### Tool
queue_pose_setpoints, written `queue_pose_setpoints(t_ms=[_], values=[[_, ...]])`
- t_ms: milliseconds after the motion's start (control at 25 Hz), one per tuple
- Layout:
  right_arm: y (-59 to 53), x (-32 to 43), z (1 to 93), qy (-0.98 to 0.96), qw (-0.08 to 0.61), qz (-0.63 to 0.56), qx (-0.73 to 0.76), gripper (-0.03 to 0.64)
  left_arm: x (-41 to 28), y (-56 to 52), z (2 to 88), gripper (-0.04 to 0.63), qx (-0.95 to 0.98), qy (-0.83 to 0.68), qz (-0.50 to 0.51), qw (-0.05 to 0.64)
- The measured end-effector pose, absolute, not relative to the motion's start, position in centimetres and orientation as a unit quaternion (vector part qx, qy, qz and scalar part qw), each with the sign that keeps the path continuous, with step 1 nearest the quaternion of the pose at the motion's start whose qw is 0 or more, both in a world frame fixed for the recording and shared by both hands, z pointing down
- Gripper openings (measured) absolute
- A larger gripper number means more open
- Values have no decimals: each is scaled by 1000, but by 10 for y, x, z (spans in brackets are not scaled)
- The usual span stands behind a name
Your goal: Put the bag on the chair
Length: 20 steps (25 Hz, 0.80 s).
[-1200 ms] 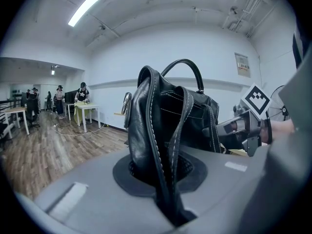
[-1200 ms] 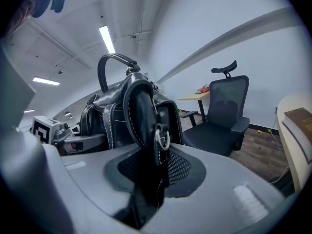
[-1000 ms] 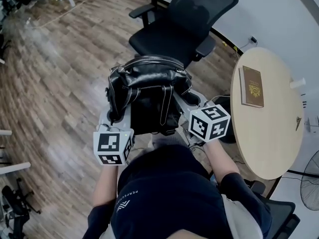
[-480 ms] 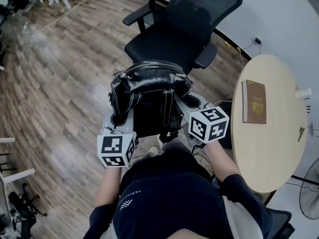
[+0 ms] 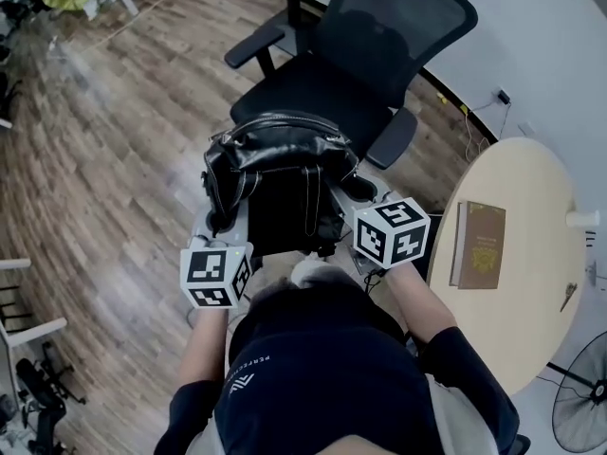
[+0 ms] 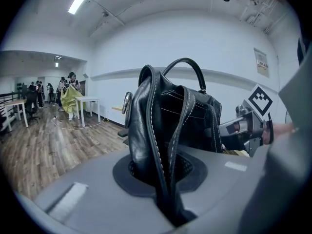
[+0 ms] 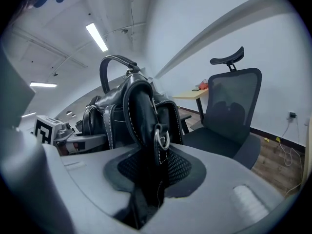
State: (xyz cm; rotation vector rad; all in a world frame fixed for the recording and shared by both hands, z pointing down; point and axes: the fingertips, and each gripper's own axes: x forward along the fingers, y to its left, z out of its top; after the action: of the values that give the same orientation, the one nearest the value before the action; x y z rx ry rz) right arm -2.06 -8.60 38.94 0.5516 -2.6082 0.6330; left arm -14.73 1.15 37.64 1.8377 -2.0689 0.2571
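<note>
Wood-plank floor (image 5: 104,159). You hold the black leather bag (image 5: 280,169) aloft, just short of the black mesh office chair (image 5: 322,93). The left gripper (image 6: 165,179) and right gripper (image 7: 146,179) each pinch one bag end. Next, I'd say: reach forward and lower it onto the seat.

You stand on a wood-plank floor (image 5: 114,140), and the black office chair (image 5: 322,93) rests on it at upper centre of the frame. At the right, the round pale table (image 5: 531,330) carries a brown book (image 5: 479,245), lying flat near its left edge.
</note>
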Motion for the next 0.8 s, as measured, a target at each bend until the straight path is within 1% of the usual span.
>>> queue_pose_setpoints(t_ms=[200,440,800], values=[[-129,-31,385,-937,188,220,195,94,-157,-30,371,61,649,-737,96,164],[-163,-38,387,-934,185,228,203,94,-165,-67,370,61,651,-733,108,163],[-212,-45,411,-918,195,252,239,94,-178,-126,394,61,671,-709,121,182]])
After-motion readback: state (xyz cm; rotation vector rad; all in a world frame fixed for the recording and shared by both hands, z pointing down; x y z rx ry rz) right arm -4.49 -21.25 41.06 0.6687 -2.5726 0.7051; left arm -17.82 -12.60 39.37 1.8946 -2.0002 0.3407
